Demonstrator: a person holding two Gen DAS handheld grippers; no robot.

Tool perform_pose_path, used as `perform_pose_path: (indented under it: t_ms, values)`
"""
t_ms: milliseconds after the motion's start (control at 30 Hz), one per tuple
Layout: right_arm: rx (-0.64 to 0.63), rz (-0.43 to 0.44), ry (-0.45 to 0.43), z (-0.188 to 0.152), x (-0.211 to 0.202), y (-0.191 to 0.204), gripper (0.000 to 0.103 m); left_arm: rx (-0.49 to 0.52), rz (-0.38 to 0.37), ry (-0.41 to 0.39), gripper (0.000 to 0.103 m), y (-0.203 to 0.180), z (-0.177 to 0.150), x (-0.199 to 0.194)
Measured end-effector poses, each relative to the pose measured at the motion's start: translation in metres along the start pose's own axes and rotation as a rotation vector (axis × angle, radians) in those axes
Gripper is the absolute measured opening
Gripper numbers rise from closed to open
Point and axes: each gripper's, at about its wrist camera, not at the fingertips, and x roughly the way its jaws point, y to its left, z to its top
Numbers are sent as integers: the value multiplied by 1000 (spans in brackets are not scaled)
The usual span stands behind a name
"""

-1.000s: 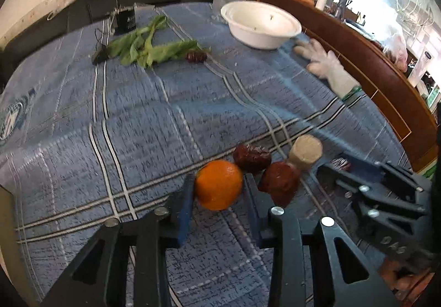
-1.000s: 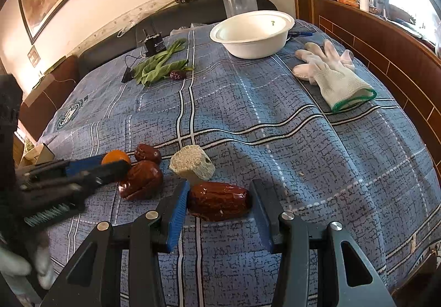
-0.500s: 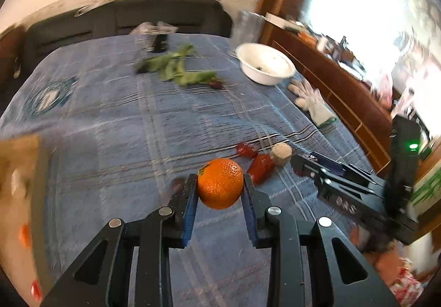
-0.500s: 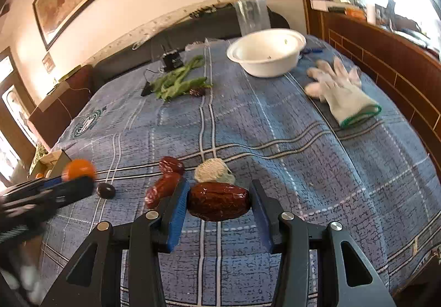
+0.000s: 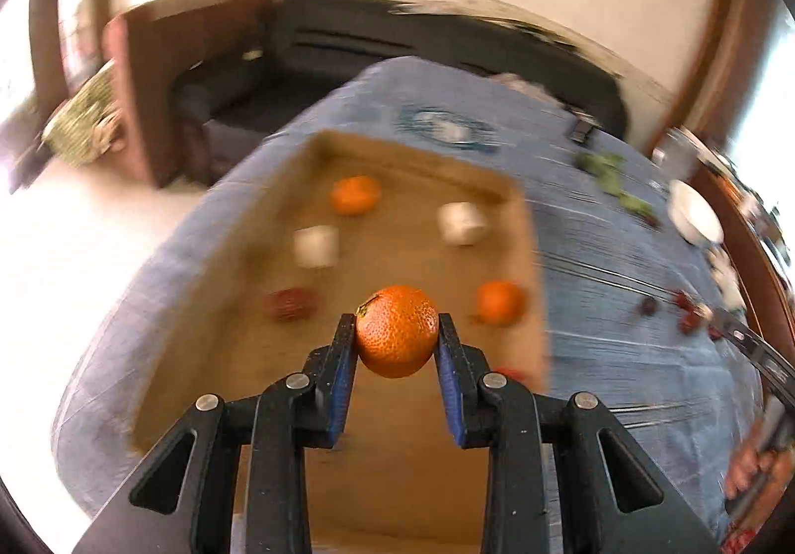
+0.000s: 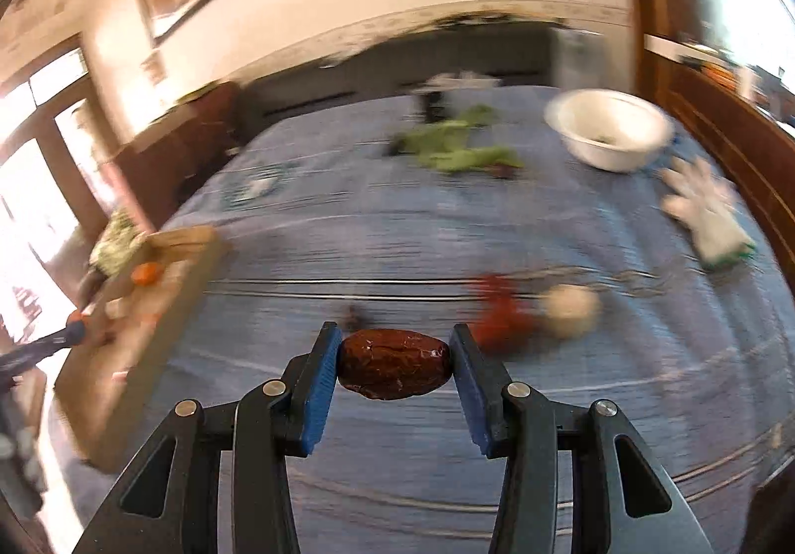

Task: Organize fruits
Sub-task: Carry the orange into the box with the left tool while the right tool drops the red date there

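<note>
Two views share one blue checked cloth-covered surface (image 6: 397,216), blurred in both. Your left view looks down into a shallow brown cardboard tray (image 5: 526,226) on it, which a second ago was out of that view; inside lie two oranges (image 5: 356,195), two pale cylindrical chunks (image 5: 315,246) and a dark red date (image 5: 290,304). Only your right view shows clearly the white round bowl (image 6: 608,129), the white knitted glove (image 6: 708,211) and the green leafy stems (image 6: 459,146).

Your left hand-held gripper (image 5: 397,335) clamps a round orange tangerine (image 5: 397,330), stalk end up-left, in the air above the tray; before, it sat low by the loose dates. Your right hand-held gripper (image 6: 395,367) grips a glossy dark-brown oblong date (image 6: 394,370) by its ends, long axis crosswise between the blue pads (image 6: 318,385), above the cloth.
</note>
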Motion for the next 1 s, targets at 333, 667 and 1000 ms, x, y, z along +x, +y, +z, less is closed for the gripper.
perform_pose_path:
  t_ms: [333,667,1000]
  values:
    - [-204,255,131,-10,44,155,49,-61,40,42,30,50,-15,15]
    - [-396,300,227,-42,92,244,50,-85,13,70,30,64,-21,25]
    - [-456,245,245,-59,118,261,50,-134,-9,-5,42,75,-15,0]
